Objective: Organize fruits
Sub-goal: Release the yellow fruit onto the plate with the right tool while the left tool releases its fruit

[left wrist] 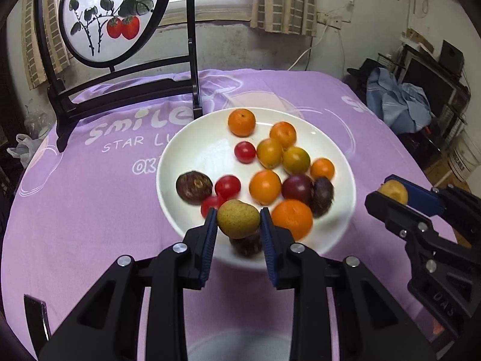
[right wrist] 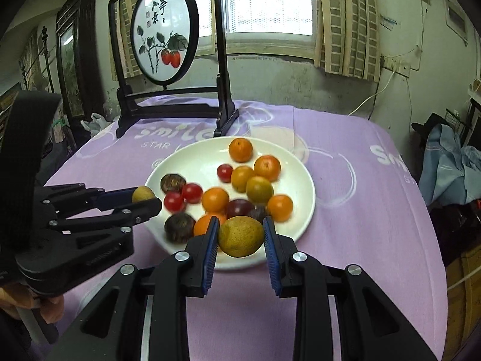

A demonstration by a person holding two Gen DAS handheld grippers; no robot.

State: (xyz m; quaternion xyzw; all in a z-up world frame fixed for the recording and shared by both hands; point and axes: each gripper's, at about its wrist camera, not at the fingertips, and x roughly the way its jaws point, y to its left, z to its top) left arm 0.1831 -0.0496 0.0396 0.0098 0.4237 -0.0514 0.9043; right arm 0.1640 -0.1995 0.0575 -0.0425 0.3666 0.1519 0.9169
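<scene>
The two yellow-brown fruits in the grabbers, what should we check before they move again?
1. Left gripper holds its yellow-brown fruit between both pads: ok.
2. Right gripper holds its larger yellow-brown fruit the same way: ok.
3. The grippers are apart, the left one out to the side in the right wrist view: ok.
4. White plate sits flat on the purple cloth: ok.
5. A place to sort the fruits into: cannot tell; only a pale rim shows at the bottom of the left view.
6. How far above the plate each fruit hangs: cannot tell.
</scene>
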